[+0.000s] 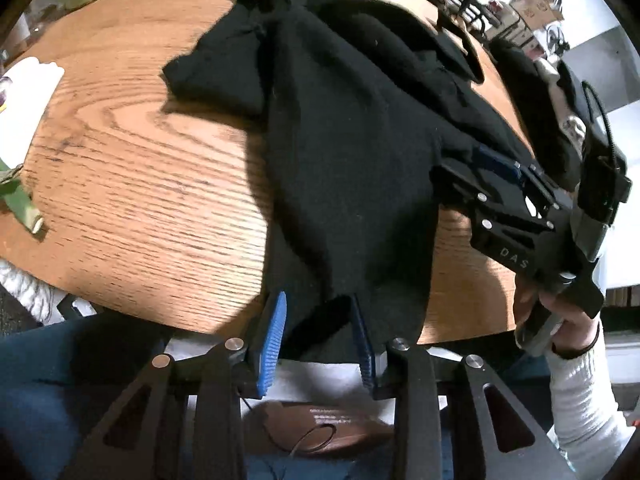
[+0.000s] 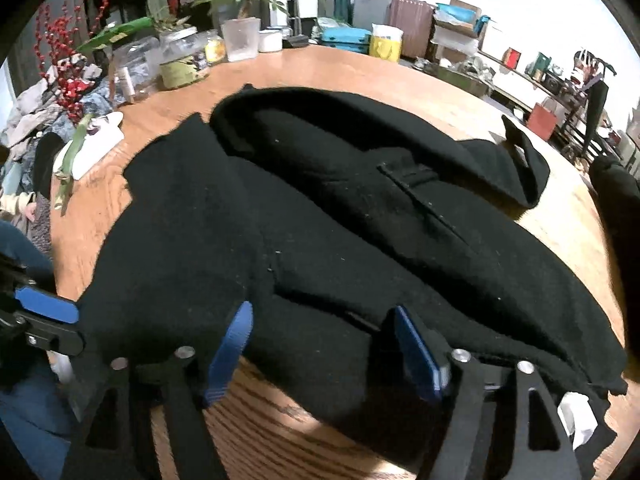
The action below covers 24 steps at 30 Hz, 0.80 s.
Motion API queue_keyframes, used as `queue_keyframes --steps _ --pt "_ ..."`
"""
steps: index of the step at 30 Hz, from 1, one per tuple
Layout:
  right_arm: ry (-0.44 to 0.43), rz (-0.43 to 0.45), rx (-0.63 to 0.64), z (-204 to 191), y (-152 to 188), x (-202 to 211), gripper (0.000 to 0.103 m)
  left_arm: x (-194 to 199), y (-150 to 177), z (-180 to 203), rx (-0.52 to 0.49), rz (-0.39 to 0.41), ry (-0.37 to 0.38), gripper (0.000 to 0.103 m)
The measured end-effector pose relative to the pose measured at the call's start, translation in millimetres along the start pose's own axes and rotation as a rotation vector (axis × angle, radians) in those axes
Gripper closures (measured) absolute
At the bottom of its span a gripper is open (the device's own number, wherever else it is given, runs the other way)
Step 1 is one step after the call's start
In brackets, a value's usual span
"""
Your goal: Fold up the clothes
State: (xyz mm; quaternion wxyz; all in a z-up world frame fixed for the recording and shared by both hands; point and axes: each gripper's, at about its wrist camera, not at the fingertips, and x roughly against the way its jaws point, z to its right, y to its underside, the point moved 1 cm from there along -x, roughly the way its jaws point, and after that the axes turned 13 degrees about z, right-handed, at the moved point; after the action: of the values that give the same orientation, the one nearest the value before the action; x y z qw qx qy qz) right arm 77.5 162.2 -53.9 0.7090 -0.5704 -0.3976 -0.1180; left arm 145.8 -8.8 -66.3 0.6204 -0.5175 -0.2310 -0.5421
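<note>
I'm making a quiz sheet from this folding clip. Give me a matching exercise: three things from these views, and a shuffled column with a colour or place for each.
Things:
1. garment
2. left gripper
3. potted plant

Descriptions:
A. at the table's far edge, in a pale pot
B. black, spread over the wooden table
C. open, blue pads either side of the cloth's near edge

Pairs: 1-B, 2-C, 3-A

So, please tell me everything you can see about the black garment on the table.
The black garment looks like thick, matte knit or wool, with specks of lint. It lies spread and rumpled on the round wooden table, one short sleeve out flat, a sewn strap on top. Its near edge hangs over the table rim. The left tongs and right tongs both stand open around that edge.
</note>
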Motion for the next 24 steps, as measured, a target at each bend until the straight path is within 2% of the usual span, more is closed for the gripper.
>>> queue_keyframes --steps 5,8,10,14,15,16,17,20,22,24 --pt "-0.021 0.013 -0.034 5 -8 7 0.026 -2 -2 8 -0.026 0.013 0.004 0.069" --pt "-0.025 0.01 0.005 -5 -17 1 0.027 -4 -2 11 -0.038 0.019 0.003 0.069" --pt "-0.015 0.0 0.041 -11 -15 -3 0.027 -7 0 4 -0.004 0.027 -0.003 0.069" --pt "0.013 -0.019 0.101 -20 -8 -11 0.02 -4 6 -10 0.093 0.062 0.005 0.07" --pt "0.024 -0.013 0.102 -19 -7 -13 0.017 -1 10 -14 0.121 0.073 -0.006 0.073" --pt "0.044 -0.011 0.1 -17 -6 -14 0.01 1 12 -17 0.145 0.082 -0.019 0.079" --pt "0.051 -0.016 0.088 -14 -6 -16 0.005 2 14 -20 0.155 0.084 -0.035 0.081" --pt "0.029 -0.053 0.015 -1 -5 -24 0.0 5 21 -18 0.161 0.06 -0.048 0.081" --pt "0.03 -0.057 0.014 0 -6 -24 0.0 8 22 -12 0.141 0.052 -0.01 0.081" --pt "0.04 -0.058 0.018 -1 -6 -23 0.0 12 16 -2 0.096 0.079 0.015 0.081"
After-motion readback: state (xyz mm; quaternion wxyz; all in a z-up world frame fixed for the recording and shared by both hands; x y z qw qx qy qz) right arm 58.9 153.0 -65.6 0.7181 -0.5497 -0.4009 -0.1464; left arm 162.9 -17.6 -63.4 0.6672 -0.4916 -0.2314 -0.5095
